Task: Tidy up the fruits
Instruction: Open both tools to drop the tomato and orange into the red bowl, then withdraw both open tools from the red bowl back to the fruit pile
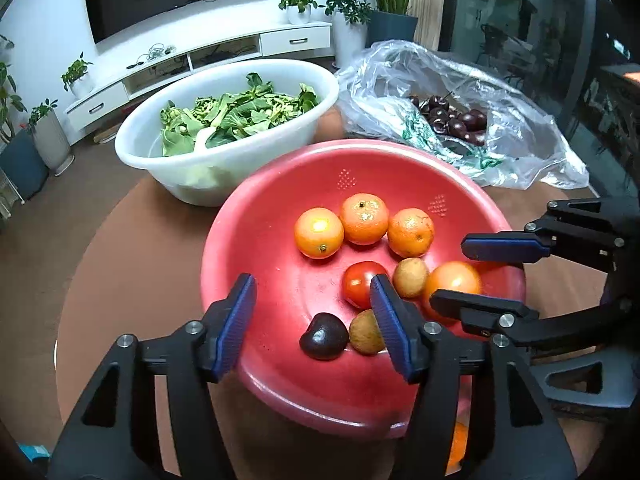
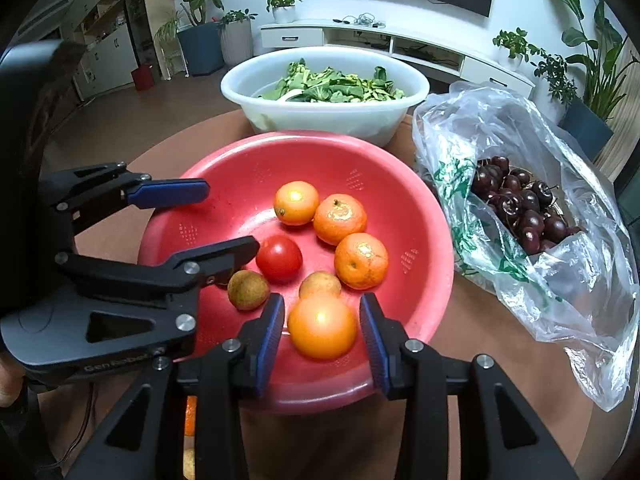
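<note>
A red bowl (image 1: 248, 248) (image 2: 384, 168) holds several oranges (image 1: 364, 219) (image 2: 339, 219), a red tomato (image 1: 360, 282) (image 2: 279, 258), two small brown fruits (image 1: 410, 277) (image 2: 248, 290) and a dark cherry (image 1: 323, 336). My left gripper (image 1: 314, 326) (image 2: 218, 220) is open and empty over the bowl's near side, above the cherry. My right gripper (image 2: 322, 326) (image 1: 464, 270) is open, its pads on either side of an orange (image 2: 322, 328) (image 1: 454, 280) with small gaps; whether they touch it is unclear.
A white basin (image 1: 160, 160) (image 2: 360, 120) of green leaves stands behind the bowl. A clear plastic bag (image 1: 520, 140) (image 2: 580, 280) with dark cherries (image 2: 520, 208) lies to the right. An orange (image 2: 191, 416) lies below the bowl near the table edge.
</note>
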`<action>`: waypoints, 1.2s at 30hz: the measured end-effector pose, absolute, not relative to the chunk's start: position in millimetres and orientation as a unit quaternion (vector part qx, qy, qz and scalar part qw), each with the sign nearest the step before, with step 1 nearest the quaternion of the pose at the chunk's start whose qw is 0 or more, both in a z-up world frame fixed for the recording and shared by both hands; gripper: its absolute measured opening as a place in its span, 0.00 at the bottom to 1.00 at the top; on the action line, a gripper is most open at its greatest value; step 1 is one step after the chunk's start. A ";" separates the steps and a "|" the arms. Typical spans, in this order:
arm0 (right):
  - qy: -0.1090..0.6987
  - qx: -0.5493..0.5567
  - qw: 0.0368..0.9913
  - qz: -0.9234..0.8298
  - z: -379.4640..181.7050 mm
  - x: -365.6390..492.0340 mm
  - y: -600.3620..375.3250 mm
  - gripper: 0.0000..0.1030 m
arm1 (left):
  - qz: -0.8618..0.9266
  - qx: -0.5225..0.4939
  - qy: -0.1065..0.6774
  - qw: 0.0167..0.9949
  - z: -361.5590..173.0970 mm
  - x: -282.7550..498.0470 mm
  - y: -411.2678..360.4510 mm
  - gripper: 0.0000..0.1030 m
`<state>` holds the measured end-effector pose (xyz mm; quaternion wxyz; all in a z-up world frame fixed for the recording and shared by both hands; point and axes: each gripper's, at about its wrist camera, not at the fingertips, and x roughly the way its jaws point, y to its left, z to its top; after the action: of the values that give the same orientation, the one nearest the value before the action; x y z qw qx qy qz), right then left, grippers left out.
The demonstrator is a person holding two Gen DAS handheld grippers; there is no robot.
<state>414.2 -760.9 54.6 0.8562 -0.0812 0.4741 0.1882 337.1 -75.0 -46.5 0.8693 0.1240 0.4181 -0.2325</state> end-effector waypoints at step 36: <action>0.458 0.036 0.849 0.261 48.5 219.2 -773.0 0.61 | -0.254 0.119 0.424 0.861 -44.4 124.4 2.4 0.97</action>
<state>219.2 -773.0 48.5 0.8488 0.0363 0.4584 0.2611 124.4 2.4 -44.4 0.8610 0.1189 0.4240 -0.2544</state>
